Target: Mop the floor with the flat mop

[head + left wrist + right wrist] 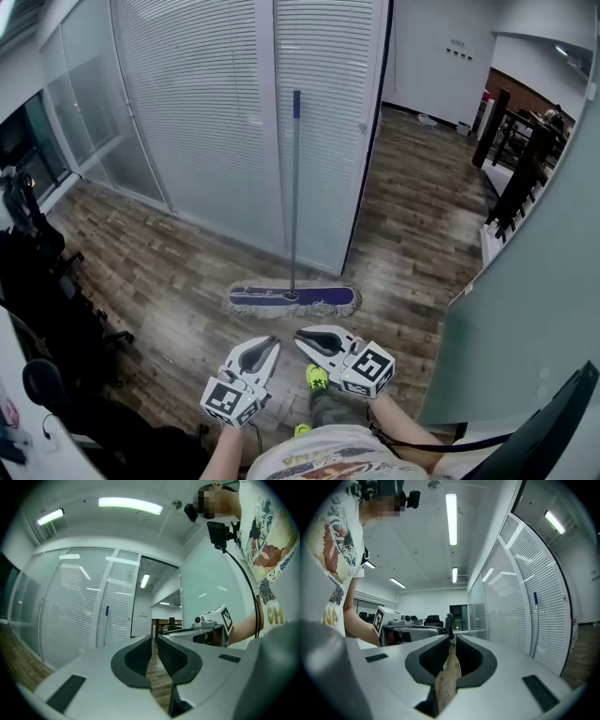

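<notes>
1. Flat mop (292, 300) stands upright against the blind-covered glass partition (206, 122), its head flat on the wood floor (169, 272).
2. Left gripper (271, 345): jaws clenched, nothing between them.
3. Right gripper (303, 335): jaws clenched, empty.
4. Both grippers are near the mop head, touching nothing.

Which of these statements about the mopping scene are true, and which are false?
1. The flat mop, with a dark blue head and white fringe, stands with its grey pole against the white-blinded glass partition. True.
2. The left tool grips the pole. False: its jaws are shut on nothing, and it is apart from the mop.
3. The right tool has its jaws wide apart. False: they are together and empty.
4. The mop's head rests on the brown wood-plank floor. True.
</notes>
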A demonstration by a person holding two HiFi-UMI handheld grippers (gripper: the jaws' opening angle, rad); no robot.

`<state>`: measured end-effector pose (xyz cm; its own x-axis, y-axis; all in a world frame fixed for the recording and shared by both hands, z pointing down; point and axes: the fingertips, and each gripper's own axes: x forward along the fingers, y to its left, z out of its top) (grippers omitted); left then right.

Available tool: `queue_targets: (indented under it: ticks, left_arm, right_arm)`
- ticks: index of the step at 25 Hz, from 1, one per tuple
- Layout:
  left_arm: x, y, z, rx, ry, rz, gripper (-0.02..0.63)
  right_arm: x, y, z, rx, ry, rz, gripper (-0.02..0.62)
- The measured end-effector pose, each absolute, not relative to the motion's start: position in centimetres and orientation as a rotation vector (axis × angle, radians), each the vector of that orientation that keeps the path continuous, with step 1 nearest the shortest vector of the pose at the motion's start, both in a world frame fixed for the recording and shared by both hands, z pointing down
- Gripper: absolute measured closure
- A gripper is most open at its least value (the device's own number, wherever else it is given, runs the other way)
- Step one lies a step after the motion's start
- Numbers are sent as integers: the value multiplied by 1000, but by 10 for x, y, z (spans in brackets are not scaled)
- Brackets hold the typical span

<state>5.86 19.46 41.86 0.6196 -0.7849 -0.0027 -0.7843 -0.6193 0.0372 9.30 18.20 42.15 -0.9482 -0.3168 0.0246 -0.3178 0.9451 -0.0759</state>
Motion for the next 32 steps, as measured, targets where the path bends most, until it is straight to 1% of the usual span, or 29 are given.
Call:
queue_targets:
  ticks: [6, 12, 23, 32]
  left_arm:
    - [46, 149, 427, 2753, -1387, 6, 563]
    - [43, 73, 432, 2737, -1420, 38, 563]
    - [76, -104, 430, 2762, -1413, 86, 563]
    - [94, -182, 442, 2756, -1403, 133, 561]
  right_arm:
    - [78, 130, 428, 459, -3074, 133, 558]
    - [73, 55, 433, 434, -3088, 155, 558]
    - [95, -124, 420, 441, -3130, 154, 557]
    - [105, -203, 427, 417, -3119, 181, 557]
